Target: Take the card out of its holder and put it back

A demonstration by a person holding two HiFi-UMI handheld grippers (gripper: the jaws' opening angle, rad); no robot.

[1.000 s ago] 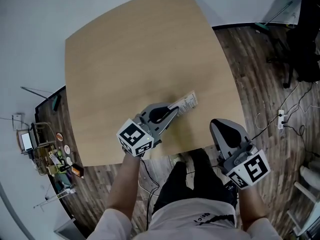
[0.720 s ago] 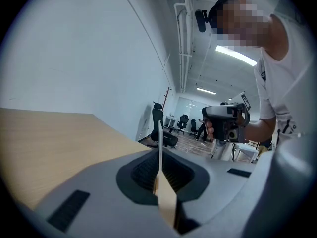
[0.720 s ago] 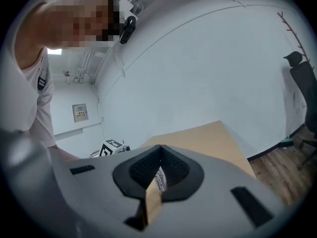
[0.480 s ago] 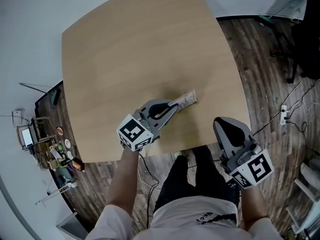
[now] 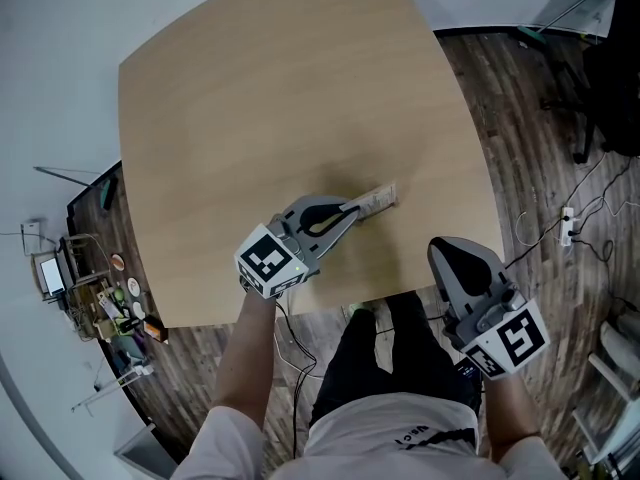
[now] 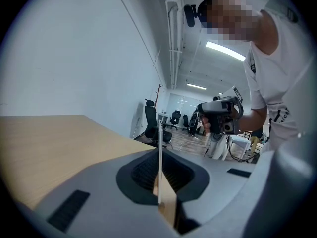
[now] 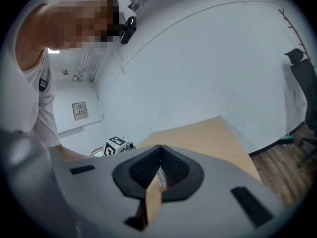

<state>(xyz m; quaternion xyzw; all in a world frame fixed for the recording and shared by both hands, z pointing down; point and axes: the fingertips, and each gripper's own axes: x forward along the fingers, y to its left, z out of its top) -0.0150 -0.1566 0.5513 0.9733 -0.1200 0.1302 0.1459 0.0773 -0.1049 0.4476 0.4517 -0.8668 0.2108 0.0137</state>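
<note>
One table (image 5: 250,88), one card (image 5: 380,199) — and two grippers: left gripper (image 5: 354,212), right gripper (image 5: 444,247).

A light wooden table (image 5: 280,88) stands on dark plank floor (image 5: 520,138). White wall (image 5: 50,68) at ten o'clock, black chair (image 5: 610,78) at two, cluttered shelf (image 5: 110,318) at eight.

A tan table (image 5: 280,88) stands on dark plank floor (image 5: 530,148) — black office chair (image 5: 605,78) nearby.

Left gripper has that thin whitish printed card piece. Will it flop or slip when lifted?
Probably stiff: the thin whitish printed card piece juts from the left gripper without drooping, its edge straight. Likely light, being so thin. Held at one end, it might pivot.
</note>
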